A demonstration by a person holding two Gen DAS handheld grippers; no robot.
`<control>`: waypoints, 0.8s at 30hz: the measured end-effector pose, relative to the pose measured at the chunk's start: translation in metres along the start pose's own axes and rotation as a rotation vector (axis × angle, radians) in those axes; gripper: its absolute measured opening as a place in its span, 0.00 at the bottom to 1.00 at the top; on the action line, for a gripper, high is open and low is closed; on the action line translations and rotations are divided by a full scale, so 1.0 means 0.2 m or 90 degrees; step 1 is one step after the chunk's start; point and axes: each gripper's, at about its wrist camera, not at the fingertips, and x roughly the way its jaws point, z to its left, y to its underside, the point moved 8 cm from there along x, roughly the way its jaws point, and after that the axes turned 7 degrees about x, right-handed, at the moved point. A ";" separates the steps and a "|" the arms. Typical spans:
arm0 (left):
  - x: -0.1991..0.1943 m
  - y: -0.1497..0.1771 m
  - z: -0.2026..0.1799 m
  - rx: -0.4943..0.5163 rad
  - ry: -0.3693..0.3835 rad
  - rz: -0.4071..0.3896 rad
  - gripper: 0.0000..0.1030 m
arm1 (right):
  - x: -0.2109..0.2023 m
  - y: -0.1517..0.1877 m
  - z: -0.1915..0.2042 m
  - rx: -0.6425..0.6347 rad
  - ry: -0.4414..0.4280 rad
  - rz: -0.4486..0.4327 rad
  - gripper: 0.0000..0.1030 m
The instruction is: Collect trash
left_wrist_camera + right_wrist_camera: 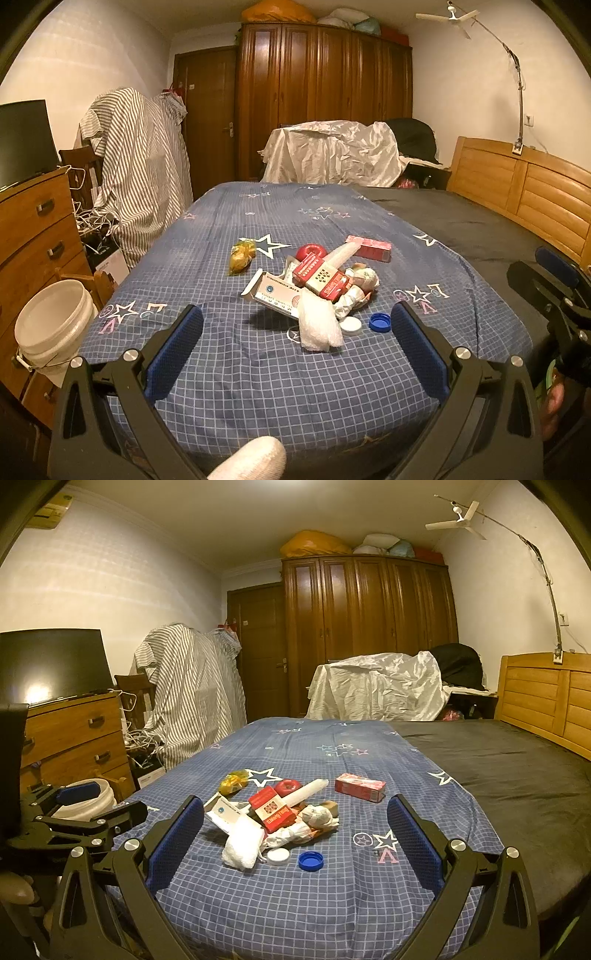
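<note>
Both grippers are held spread wide and empty above the near edge of the checked blue bedspread: left gripper, right gripper. The trash pile is heaped mid-bed, just ahead of the fingers: glossy red-and-white cartons, crinkly bubble wrap, crumpled paper, a round blue bottle cap beside a white lid. A pink box and a yellow wrapper lie slightly apart. The white plastic bucket is seen whole only from the left wrist; from the right it is half hidden behind the other gripper.
</note>
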 end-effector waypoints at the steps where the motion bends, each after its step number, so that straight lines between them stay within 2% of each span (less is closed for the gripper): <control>1: 0.00 0.00 0.00 0.000 -0.001 0.001 0.95 | 0.00 0.00 0.00 0.000 0.000 0.000 0.96; 24: 0.02 0.00 0.02 0.000 -0.005 0.014 0.95 | 0.02 0.00 0.02 -0.002 -0.005 0.006 0.96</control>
